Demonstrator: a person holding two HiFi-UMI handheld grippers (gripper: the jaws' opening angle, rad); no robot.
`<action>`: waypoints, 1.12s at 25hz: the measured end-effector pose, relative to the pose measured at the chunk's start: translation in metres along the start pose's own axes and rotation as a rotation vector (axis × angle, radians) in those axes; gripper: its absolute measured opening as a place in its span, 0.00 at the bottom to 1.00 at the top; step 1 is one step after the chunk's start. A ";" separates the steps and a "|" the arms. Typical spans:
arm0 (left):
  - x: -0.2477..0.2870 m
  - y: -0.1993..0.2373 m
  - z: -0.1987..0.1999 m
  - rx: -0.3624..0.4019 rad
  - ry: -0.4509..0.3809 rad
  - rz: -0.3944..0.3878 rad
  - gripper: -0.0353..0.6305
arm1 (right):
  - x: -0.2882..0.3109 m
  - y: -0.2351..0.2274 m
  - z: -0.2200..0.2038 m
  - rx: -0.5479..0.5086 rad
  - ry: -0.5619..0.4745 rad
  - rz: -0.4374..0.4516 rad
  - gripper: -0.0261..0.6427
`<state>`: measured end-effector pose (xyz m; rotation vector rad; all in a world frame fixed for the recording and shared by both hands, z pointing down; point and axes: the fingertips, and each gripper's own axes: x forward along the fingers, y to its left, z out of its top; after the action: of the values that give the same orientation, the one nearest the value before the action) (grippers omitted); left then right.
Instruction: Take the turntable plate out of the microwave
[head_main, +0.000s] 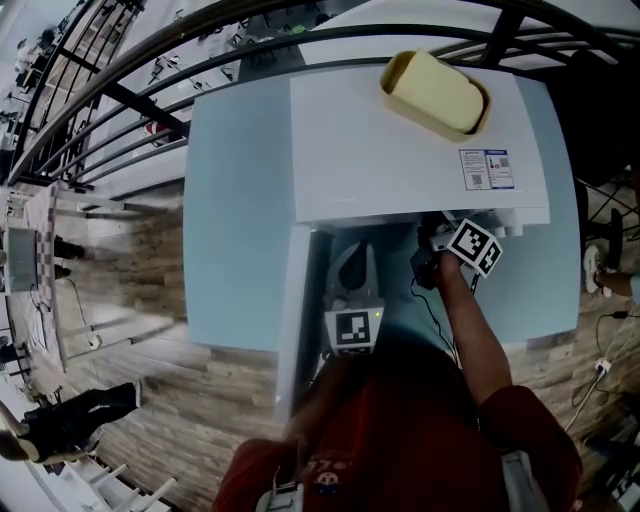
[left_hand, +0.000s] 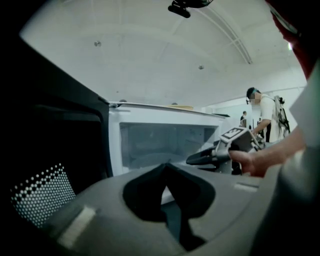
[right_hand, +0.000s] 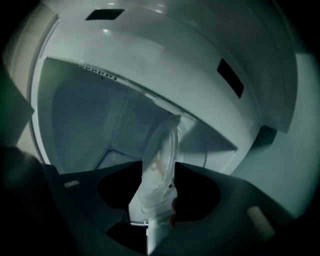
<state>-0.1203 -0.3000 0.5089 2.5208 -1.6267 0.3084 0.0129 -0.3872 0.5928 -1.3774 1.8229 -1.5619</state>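
We are at the grasping step. The right gripper (right_hand: 159, 171) reaches into the microwave (right_hand: 150, 65), its fingers spread wide with the plate (right_hand: 161, 145) edge-on between them, seemingly unclamped. Next we must close on the rim. The left gripper (left_hand: 168, 167) has its fingers clenched on nothing.

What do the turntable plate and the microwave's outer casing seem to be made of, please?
Turntable plate: probably clear glass, glossy; it is see-through, and its ringed rim catches light.
Microwave casing: seemingly white painted sheet metal, smooth and satin; flat, crisp-edged panels with a soft sheen, though plastic cannot be excluded.
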 end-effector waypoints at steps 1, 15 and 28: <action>0.000 0.001 -0.002 0.001 0.005 -0.001 0.05 | 0.003 0.001 0.000 0.020 -0.002 0.010 0.34; -0.001 0.007 -0.007 0.004 0.010 0.004 0.05 | 0.022 -0.006 -0.004 0.210 -0.031 0.012 0.10; -0.007 0.003 -0.005 0.022 0.011 -0.001 0.05 | -0.005 -0.017 -0.017 0.230 -0.048 -0.007 0.06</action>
<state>-0.1265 -0.2945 0.5119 2.5308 -1.6273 0.3411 0.0094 -0.3721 0.6121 -1.3037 1.5560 -1.6674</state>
